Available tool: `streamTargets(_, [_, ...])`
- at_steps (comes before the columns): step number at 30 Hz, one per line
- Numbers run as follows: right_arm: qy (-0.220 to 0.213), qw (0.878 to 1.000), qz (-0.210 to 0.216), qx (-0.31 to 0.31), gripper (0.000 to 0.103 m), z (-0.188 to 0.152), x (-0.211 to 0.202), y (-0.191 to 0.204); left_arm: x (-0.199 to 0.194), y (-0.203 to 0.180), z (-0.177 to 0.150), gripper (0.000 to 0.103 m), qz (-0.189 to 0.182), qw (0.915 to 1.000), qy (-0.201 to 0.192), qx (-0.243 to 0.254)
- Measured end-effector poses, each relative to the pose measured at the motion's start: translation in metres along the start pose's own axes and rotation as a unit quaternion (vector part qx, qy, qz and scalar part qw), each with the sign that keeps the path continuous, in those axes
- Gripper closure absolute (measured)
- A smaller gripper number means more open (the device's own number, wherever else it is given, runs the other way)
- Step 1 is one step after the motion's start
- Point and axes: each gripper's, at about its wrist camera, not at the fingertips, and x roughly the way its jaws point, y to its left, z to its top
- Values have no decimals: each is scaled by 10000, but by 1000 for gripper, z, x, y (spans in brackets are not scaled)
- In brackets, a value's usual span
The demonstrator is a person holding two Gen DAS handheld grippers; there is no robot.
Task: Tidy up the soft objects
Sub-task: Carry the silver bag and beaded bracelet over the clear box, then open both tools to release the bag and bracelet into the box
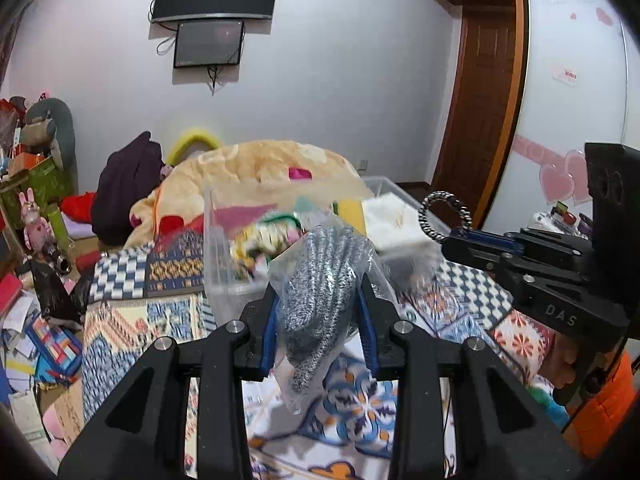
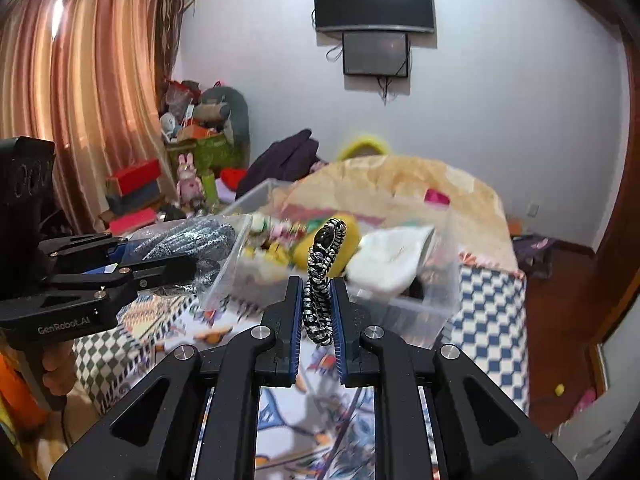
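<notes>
Over the clear plastic bin (image 2: 420,308) of mixed soft items, our left gripper (image 1: 320,300) clamps a bagged grey knit glove (image 1: 320,280) and our right gripper (image 2: 318,300) clamps a black-and-white braided loop (image 2: 320,280).

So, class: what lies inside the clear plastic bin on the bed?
Inside the clear plastic bin: a white folded cloth, a yellow soft item and blurred colourful pieces. Anything beneath these is covered. The right tool partly blocks the view.

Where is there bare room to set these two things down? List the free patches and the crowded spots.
Free: the patterned bedspread directly below the right tool, and the strip in front of the clear bin. Crowded: the bin itself, heaped with soft items, and the blanket pile behind it. The left tool grips the bagged gloves; the right grips the braided bracelet.
</notes>
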Motion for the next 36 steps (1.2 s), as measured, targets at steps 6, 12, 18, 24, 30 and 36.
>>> streamTargets(6, [-221, 9997, -108, 74, 91, 17, 2, -8, 9, 3, 22, 69, 155, 9996, -246, 42])
streamTargets(12, [-196, 9992, -195, 298, 90, 25, 18, -18, 31, 6, 34, 69, 403, 9990, -210, 17])
streamTargets(18, [133, 9991, -153, 374, 90, 27, 43, -21, 66, 13, 31, 69, 556, 9984, 128, -35])
streamTargets(24, [404, 9982, -165, 408, 90, 19, 61, -23, 92, 20, 28, 69, 650, 9972, 353, -61])
streamTargets(30, [592, 9966, -319, 474, 80, 13, 66, -28, 103, 22, 23, 38, 648, 9966, 501, -75])
streamTargets(36, [500, 9967, -467, 426, 59, 15, 59, -27, 93, 20, 22, 28, 763, 9964, 362, -72])
